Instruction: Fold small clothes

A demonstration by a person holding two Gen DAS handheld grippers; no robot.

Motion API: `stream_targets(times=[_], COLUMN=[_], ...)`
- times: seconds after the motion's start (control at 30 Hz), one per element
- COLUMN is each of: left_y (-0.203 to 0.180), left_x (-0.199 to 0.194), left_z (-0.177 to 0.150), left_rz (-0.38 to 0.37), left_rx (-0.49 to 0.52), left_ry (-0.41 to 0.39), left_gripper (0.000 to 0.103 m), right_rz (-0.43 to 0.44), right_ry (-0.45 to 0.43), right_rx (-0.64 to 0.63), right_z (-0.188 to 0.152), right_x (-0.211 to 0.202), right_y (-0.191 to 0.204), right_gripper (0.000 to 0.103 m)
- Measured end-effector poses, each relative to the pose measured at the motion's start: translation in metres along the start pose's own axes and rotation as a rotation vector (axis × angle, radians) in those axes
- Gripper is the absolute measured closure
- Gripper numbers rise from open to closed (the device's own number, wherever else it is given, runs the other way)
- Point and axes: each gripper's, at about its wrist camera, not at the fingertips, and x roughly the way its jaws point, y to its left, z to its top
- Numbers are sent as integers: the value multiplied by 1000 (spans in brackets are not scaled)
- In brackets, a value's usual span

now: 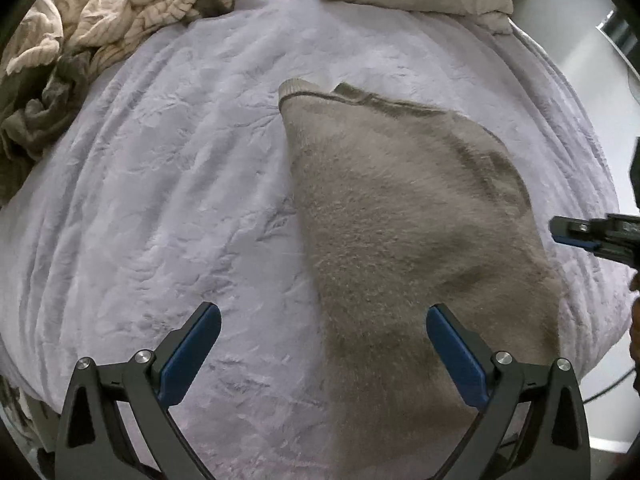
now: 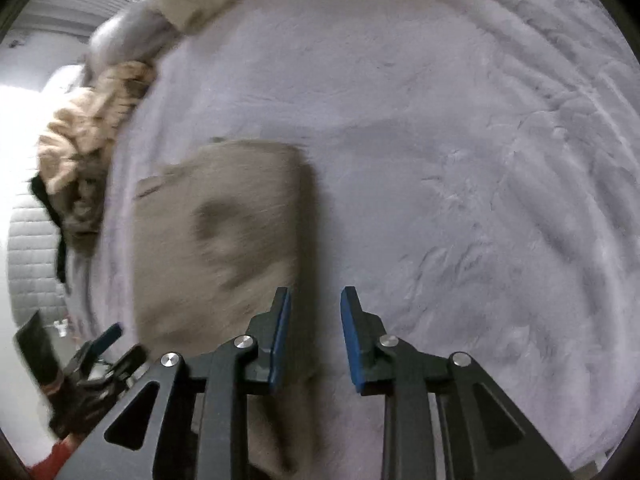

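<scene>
Bed (image 1: pixel 160 200) under pale lilac plush blanket; heap of cream and olive clothes (image 1: pixel 72 52) at far left corner. Taupe fuzzy garment (image 1: pixel 400 220) flat on blanket, long axis running away from left tongs (image 1: pixel 323 338), ribbed hem far. Left tongs spread wide, empty, straddling garment's near left edge. Right tongs (image 2: pixel 315 320) parted, empty, over garment's right edge.

No text, label, brand or number can be read in either view. The right wrist view is blurred, so nothing there is legible.

Soft even daylight, left-wrist view sharp, right-wrist view motion-blurred with blown-out white left of the claw, heavy fisheye edge bending.
</scene>
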Motion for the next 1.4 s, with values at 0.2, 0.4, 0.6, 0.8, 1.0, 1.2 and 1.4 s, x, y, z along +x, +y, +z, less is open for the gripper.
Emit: stream_targets(times=[0.2,0.4,0.6,0.8,1.0,1.2,1.4], left_y=[1,5,7,7,8,11,9], left_x=[5,34,28,14,2,-11,-21], left_z=[-15,-44,-51,-47,-46,-44,-41], left_rz=[1,-2,-4,6,7,15,31], left_rx=[1,26,25,16,-2,-23,-11], left_ry=[29,84,84,65,54,52,44], left_gripper=[0,0,0,0,0,0,0], right_rz=[111,-25,-18,-31,-53,-82,-133], right_ry=[63,124,101,75,63,77,76], right_rx=[-135,-159,-76,-2,-6,-23,-78], right_z=[-55,-93,-107,-106,-105,-106,-102], right_x=[-8,39,25,-1,-11,-13,-11], right_y=[43,25,-3,-9,2,18,45], right_gripper=[76,95,99,92,92,91,33])
